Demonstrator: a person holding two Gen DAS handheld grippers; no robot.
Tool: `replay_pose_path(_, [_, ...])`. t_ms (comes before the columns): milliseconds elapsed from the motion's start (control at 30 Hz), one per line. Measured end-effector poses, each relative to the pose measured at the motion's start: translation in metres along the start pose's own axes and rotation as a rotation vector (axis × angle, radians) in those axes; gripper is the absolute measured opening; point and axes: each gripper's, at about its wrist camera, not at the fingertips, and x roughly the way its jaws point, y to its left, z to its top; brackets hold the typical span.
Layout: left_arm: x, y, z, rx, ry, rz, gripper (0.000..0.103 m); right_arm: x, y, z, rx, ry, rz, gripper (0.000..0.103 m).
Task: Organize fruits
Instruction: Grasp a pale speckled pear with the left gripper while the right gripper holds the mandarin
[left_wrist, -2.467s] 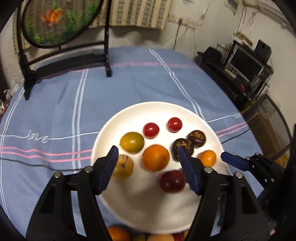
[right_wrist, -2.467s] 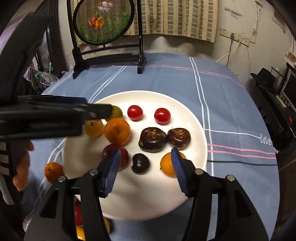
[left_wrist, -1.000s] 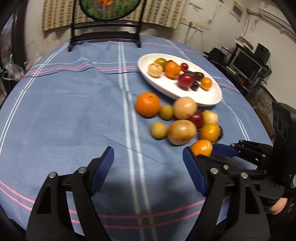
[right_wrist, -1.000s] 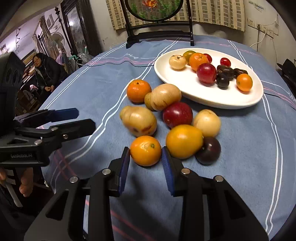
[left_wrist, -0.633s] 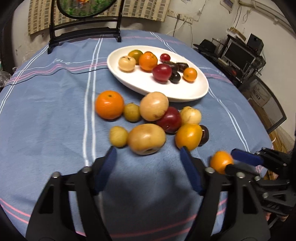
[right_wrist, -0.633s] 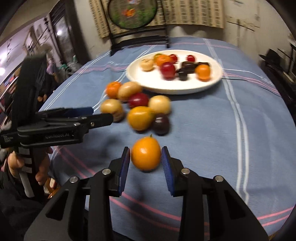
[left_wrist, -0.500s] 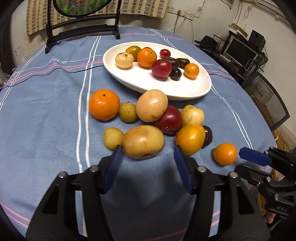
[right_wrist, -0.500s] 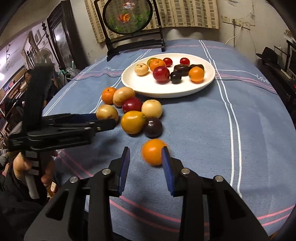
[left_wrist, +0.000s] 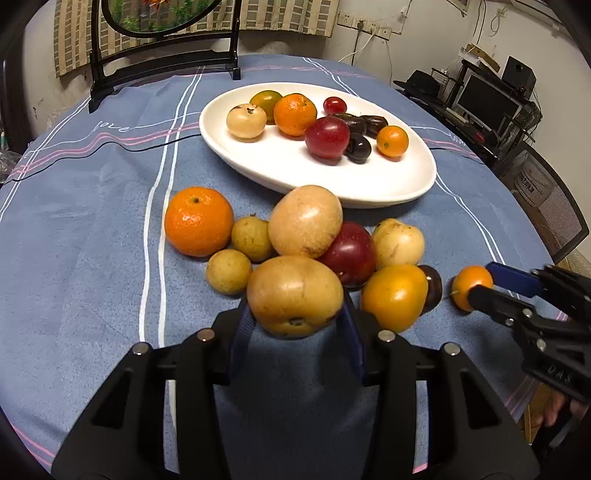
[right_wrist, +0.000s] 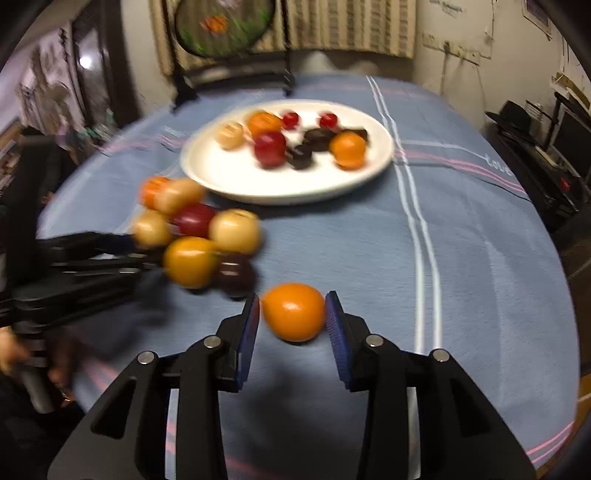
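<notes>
Loose fruit lies in a heap on the blue cloth in front of a white plate (left_wrist: 369, 184) that holds several small fruits. My left gripper (left_wrist: 295, 321) is closing, and its blue pads press both sides of the big tan fruit (left_wrist: 295, 295) at the heap's near edge. A small orange (right_wrist: 293, 312) rests on the cloth to the right of the heap, between the pads of my right gripper (right_wrist: 293, 317). Those jaws are opening, with a thin gap at the left pad. From the left wrist, the same small orange (left_wrist: 469, 284) shows at the right gripper (left_wrist: 484, 286).
The heap holds a big orange (left_wrist: 197, 221), a red fruit (left_wrist: 351, 251), a yellow-orange fruit (left_wrist: 393, 295) and a dark plum (right_wrist: 234, 275). A black stand with a round painted panel (left_wrist: 162, 62) is at the back. A desk with a monitor (left_wrist: 487, 99) and a mesh chair (left_wrist: 546, 199) are at the right.
My left gripper came in to the heap and narrowed around the tan fruit. My right gripper carried the small orange out of the heap, set it on the cloth, and its pads eased off.
</notes>
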Motion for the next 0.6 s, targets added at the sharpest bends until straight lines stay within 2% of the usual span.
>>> replay_pose_path(233, [-0.01,0.011,-0.006,-0.04,-0.003,-0.055,0.043,-0.007,-0.001,-0.009,0.021,0.01,0.048,0.038])
replay_pose_path(333, [-0.023,0.017,-0.011,-0.057,-0.02,-0.06,0.043,-0.02,0.007,-0.018,0.024,-0.012,0.052,0.038])
replay_pose_path(600, [-0.056,0.016,-0.016,-0.056,-0.07,-0.089,0.043,-0.008,0.014,-0.023,0.008,0.046,0.06,0.039])
